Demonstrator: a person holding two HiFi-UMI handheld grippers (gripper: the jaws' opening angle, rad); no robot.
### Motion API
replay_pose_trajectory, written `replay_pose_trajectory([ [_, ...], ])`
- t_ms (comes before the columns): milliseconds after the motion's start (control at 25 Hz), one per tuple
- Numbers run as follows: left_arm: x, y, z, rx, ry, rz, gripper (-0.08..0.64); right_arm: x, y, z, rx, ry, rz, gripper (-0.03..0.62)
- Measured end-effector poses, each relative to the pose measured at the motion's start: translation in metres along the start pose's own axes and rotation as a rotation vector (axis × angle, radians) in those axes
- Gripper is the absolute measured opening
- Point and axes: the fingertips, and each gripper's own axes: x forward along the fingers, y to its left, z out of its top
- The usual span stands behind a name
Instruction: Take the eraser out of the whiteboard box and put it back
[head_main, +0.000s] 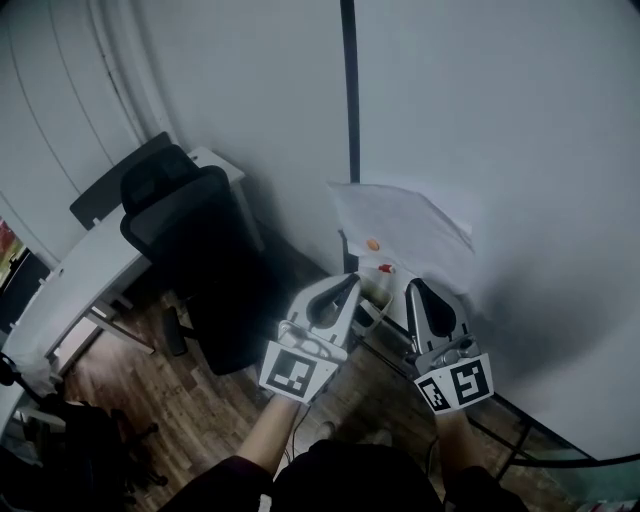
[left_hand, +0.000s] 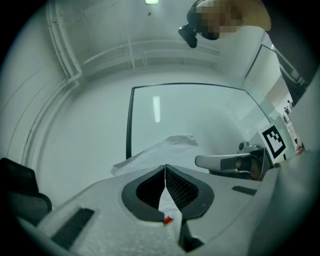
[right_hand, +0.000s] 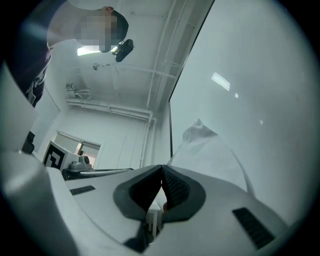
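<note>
A large whiteboard (head_main: 500, 140) with a black edge stands before me. A crumpled white sheet (head_main: 405, 225) hangs on it at its lower left. Just under the sheet I see a small orange spot (head_main: 372, 244) and a red-and-white bit (head_main: 385, 268); whether either belongs to the eraser or the box I cannot tell. My left gripper (head_main: 350, 282) is raised to just below the sheet, jaws shut with nothing between them (left_hand: 165, 168). My right gripper (head_main: 415, 287) is up beside it, also shut and empty (right_hand: 161, 168). In both gripper views the sheet (left_hand: 165, 147) (right_hand: 210, 150) lies right past the tips.
A black office chair (head_main: 190, 250) stands on the wooden floor at the left, next to a white desk (head_main: 90, 270). A black stand bar (head_main: 530, 440) of the board runs along the floor at the lower right. White wall fills the left behind the chair.
</note>
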Motion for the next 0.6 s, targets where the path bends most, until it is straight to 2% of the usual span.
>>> replay_pose_trajectory([
  [600,-0.0015,0.0041,0.005,0.01,-0.002,0.004,0.005,0.0021,0.0029,0.005,-0.029,-0.001,-0.009,0.003],
])
